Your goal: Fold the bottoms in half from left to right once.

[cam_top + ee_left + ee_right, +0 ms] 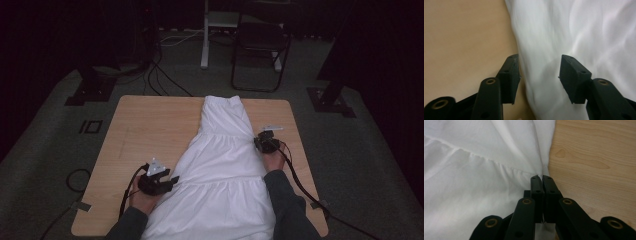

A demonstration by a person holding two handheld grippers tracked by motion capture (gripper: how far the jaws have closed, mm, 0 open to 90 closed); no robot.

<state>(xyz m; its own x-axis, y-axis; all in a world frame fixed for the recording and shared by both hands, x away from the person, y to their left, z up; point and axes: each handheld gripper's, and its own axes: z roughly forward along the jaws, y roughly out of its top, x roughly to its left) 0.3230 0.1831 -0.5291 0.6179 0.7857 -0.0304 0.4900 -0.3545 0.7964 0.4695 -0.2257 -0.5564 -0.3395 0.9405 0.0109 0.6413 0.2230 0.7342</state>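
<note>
Right gripper pinches white skirt edge, jaws closed | left gripper gapes astride opposite hem (cloth between jaws) | advice: close squarely, then lift both evenly off table

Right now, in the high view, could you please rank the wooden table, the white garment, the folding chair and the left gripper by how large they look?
1. wooden table
2. white garment
3. folding chair, though it stands farther off, so it may look smaller than it is
4. left gripper
</note>
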